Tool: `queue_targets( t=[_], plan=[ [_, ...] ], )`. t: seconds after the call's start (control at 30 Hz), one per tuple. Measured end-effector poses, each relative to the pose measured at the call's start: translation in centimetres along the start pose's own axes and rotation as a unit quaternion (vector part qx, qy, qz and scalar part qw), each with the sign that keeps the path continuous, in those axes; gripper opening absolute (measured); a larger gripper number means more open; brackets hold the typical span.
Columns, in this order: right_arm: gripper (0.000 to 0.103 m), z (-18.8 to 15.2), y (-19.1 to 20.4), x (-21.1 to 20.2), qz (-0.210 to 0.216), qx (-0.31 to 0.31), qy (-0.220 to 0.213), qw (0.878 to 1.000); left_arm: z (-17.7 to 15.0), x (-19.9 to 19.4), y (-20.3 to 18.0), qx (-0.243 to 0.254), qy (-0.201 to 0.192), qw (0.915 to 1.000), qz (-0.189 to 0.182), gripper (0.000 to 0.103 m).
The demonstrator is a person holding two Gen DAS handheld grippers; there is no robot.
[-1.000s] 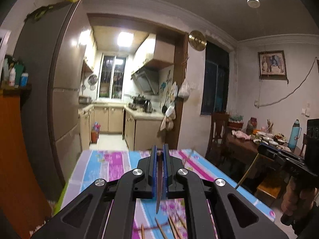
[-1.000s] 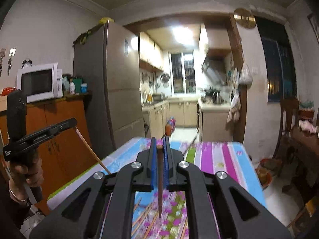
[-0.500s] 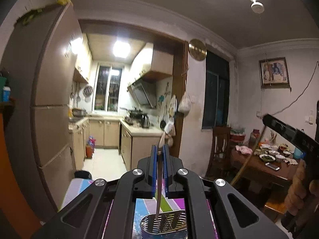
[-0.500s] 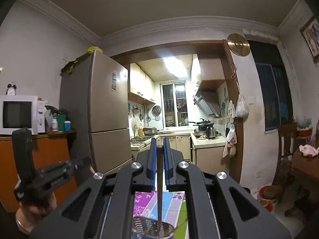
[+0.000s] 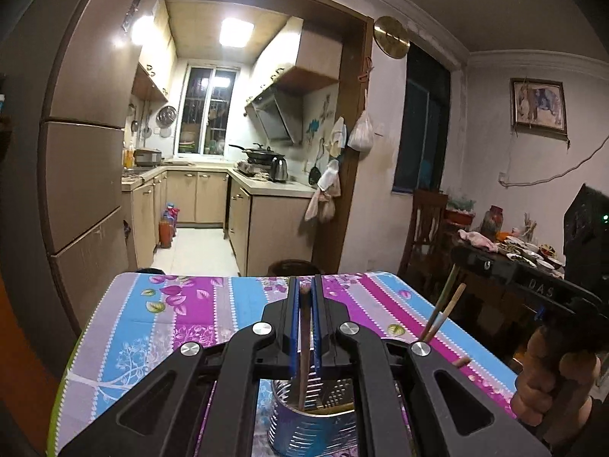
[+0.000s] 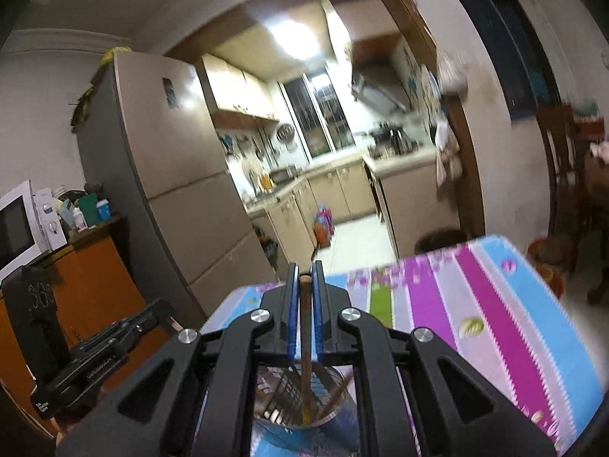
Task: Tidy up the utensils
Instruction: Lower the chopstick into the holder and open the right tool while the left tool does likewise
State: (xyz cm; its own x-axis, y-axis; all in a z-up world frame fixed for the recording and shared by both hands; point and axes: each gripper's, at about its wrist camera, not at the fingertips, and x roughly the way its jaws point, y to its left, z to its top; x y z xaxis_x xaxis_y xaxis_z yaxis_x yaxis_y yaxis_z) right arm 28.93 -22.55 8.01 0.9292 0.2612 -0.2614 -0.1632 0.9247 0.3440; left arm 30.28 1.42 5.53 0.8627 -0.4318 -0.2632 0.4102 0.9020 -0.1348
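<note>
My left gripper (image 5: 303, 285) is shut on a brown chopstick (image 5: 303, 346) that hangs down with its tip inside a metal utensil holder (image 5: 304, 430) on the striped tablecloth. My right gripper (image 6: 304, 272) is shut on another wooden chopstick (image 6: 305, 350), whose lower end reaches into the same perforated holder (image 6: 281, 400). Other sticks lean inside the holder. In the left wrist view the right gripper's body (image 5: 533, 285) sits at the right edge in a hand, with chopsticks (image 5: 443, 312) slanting below it. The left gripper's body (image 6: 95, 358) shows at the lower left of the right wrist view.
The table (image 5: 171, 323) wears a blue, purple and grey floral cloth. A tall fridge (image 6: 171, 175) and an orange cabinet (image 6: 91, 278) with a microwave stand left. Beyond lies a kitchen doorway. A dining table (image 5: 510, 251) with dishes and a wooden chair (image 5: 422, 228) stand at right.
Both grippers swung forward over the table and sank, each still holding its chopstick. The utensil holder came into view below them and both chopstick tips now sit inside it. The right gripper rolled.
</note>
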Motion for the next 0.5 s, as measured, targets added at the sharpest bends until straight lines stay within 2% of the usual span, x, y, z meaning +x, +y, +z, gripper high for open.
queue_targets(
  t=[0.1, 0.13, 0.17, 0.2, 0.23, 0.33, 0.4, 0.5],
  plan=[
    [0.007, -0.8, -0.3, 0.3, -0.018, -0.002, 0.013, 1.0, -0.5, 0.3, 0.6, -0.005, 0.005, 0.9998, 0.017, 0.009],
    [0.016, -0.7, -0.3, 0.0, -0.025, -0.005, 0.011, 1.0, -0.4, 0.2, 0.6, -0.004, 0.004, 0.9998, 0.019, 0.015],
    [0.031, -0.3, -0.4, -0.5, -0.029, -0.006, 0.002, 1.0, -0.1, 0.0, 0.6, -0.003, 0.001, 0.9998, 0.022, 0.02],
    [0.036, 0.1, -0.6, -1.3, -0.034, -0.006, -0.011, 0.999, 0.3, -0.7, 0.7, -0.004, -0.011, 0.9995, 0.029, 0.03],
    [0.039, 0.4, -0.7, -1.8, -0.037, -0.007, -0.017, 0.999, 0.7, -1.3, 0.7, -0.005, -0.02, 0.9993, 0.031, 0.032],
    [0.039, 2.0, -1.3, -5.1, -0.058, -0.02, -0.05, 0.997, 2.6, -4.0, 1.1, -0.006, -0.053, 0.9977, 0.043, 0.034],
    [0.039, 2.8, -1.7, -7.9, -0.078, -0.036, -0.07, 0.994, 3.8, -7.1, 1.2, -0.003, -0.083, 0.9948, 0.059, 0.034],
    [0.039, 3.1, -2.0, -12.4, -0.108, -0.072, -0.09, 0.987, 4.3, -11.8, 0.5, 0.024, -0.115, 0.9893, 0.087, 0.034]
  ],
)
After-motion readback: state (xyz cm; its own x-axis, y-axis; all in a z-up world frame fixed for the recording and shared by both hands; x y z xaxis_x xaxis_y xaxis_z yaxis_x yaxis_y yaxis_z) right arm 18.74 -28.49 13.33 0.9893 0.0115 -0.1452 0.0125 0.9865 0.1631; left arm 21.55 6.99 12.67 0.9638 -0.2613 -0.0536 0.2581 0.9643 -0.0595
